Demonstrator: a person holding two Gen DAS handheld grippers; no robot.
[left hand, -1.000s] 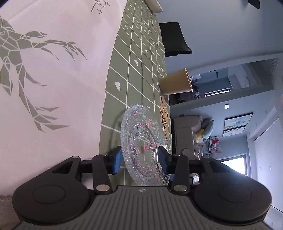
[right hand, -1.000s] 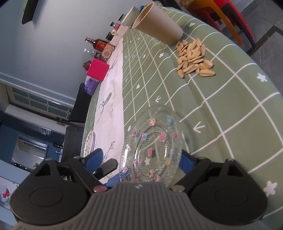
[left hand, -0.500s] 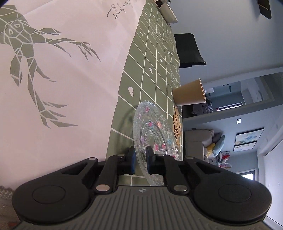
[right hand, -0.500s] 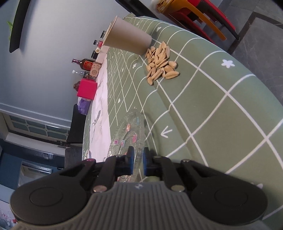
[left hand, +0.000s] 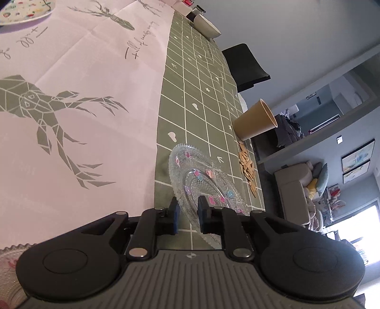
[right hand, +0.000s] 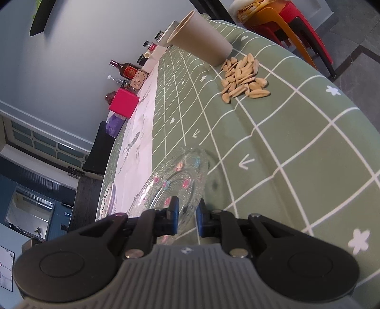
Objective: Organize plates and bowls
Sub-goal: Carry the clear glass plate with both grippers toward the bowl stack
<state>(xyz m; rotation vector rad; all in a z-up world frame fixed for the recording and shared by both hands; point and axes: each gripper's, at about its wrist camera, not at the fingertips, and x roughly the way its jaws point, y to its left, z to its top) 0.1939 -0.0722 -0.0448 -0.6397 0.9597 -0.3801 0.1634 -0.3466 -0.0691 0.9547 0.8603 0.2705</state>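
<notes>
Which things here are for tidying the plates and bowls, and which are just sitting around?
For the job:
- glass plate, its rim between the fingers of the left gripper and the right gripper
- patterned plate far off
- bowl near the table's far end

Just lying about:
- paper cup
- seeds
- pink box
- bottle

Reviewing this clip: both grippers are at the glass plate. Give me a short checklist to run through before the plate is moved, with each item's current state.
1. Left gripper straddles the glass plate rim: ok.
2. Right gripper straddles the plate's rim: ok.
3. Pads firmly pinching the glass: cannot tell; a gap shows at each.
4. Plate off the tablecloth: cannot tell.
5. Paper cup and seeds apart from the plate: ok.
6. Destination for the plate: cannot tell; a patterned plate lies at the far end.
</notes>
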